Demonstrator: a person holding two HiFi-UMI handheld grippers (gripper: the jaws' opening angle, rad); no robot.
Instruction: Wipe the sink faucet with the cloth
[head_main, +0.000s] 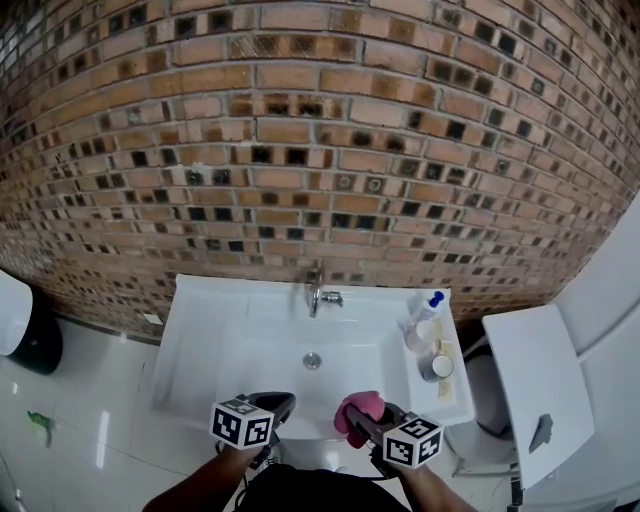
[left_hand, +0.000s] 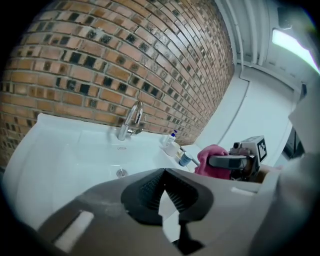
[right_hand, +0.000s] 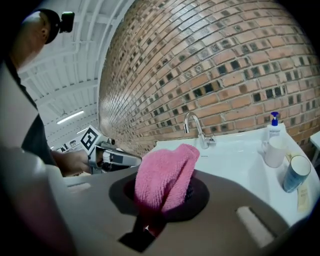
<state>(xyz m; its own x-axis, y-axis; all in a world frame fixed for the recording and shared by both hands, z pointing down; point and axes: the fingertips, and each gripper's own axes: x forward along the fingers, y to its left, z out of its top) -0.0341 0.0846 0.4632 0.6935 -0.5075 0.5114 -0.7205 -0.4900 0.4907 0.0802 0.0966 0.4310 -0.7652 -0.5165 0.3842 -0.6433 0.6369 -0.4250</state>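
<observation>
At the front edge of the sink (head_main: 196, 300), the right gripper (right_hand: 164, 196) is clamped on the bunched pink cloth (right_hand: 165, 172), seemingly readied for wiping. The left gripper (left_hand: 163, 186), jaws together and empty, hangs just beside it. The faucet (head_main: 315, 291) stands at the back edge, well apart.

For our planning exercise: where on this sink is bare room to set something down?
Free: the sink has a bare left ledge, left of the faucet, and a bare basin around the drain. Crowded: the right ledge, with pump bottle, cup and can.
</observation>
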